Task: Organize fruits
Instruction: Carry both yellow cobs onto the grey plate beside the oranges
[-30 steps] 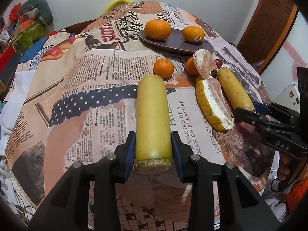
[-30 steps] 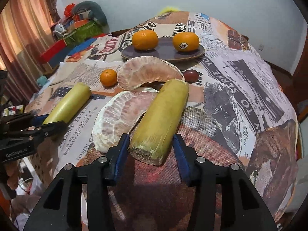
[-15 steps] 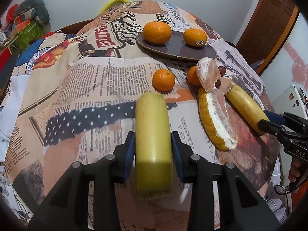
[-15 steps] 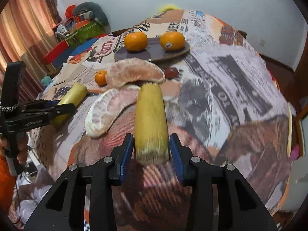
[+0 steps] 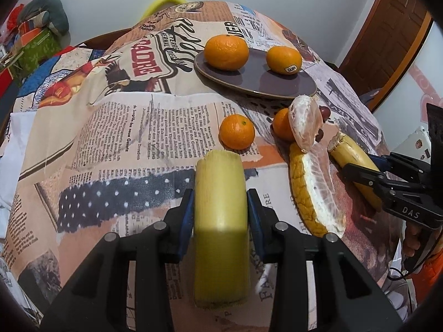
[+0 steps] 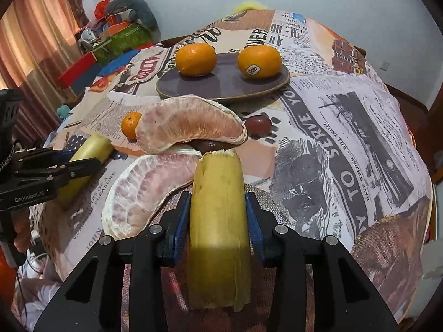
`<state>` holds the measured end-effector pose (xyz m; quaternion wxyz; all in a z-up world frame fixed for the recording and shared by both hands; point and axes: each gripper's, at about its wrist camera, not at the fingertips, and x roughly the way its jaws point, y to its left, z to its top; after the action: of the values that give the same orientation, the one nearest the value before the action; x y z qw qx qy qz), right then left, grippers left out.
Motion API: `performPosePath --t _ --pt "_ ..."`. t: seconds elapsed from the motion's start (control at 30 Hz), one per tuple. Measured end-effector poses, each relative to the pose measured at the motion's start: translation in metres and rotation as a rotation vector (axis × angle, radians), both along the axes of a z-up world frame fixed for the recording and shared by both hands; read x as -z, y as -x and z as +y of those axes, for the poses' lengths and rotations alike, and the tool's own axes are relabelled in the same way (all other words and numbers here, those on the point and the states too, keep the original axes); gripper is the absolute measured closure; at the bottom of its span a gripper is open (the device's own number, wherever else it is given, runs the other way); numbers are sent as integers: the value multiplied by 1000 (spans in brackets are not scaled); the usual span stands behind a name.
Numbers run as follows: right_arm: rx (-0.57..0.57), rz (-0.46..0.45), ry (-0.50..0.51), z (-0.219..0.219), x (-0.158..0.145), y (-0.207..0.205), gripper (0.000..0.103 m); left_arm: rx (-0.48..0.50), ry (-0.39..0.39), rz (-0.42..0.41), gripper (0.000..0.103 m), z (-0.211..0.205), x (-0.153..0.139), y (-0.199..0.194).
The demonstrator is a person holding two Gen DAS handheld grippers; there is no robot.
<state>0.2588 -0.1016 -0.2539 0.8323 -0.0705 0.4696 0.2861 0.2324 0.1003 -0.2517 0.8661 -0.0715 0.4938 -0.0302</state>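
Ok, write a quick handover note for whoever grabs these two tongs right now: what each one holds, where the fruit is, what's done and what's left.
Left tongs: shut on a yellow-green sugarcane piece.
Right tongs: shut on a second sugarcane piece.
Purple plate: two oranges, one plain, one with a Dole sticker.
Loose on the newspaper-print cloth: two small mandarins, two pomelo wedges, and small dark red fruits behind the wedges.
Done: two oranges plated, both canes gripped.
Left: place both canes, then sort the loose fruit.
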Motion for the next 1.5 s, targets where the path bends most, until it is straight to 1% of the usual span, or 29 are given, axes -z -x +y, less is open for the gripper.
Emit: performPosePath --t 0.17,0.47,0.6,0.7,1.0,1.2,1.5 --pt "3 -42 -27 -5 -16 7 67 -2 2 -39 66 -3 -18 8" --pt "37 -178 -95 -18 -70 19 67 7 -24 -198 68 -14 -77 29" --pt "47 -221 -116 -18 -86 18 67 4 -36 -249 68 -19 -94 25" --pt "56 -242 -131 -18 -94 14 67 9 -22 -270 68 -20 -104 17" --pt "64 -278 -171 -12 -105 -4 67 17 -12 -312 68 -23 -114 -3" --pt "57 -276 -177 -1 -99 -21 67 11 1 -317 68 -18 -113 -23" --pt "36 -255 -174 22 -87 -54 67 17 -10 -314 68 -11 -106 -54"
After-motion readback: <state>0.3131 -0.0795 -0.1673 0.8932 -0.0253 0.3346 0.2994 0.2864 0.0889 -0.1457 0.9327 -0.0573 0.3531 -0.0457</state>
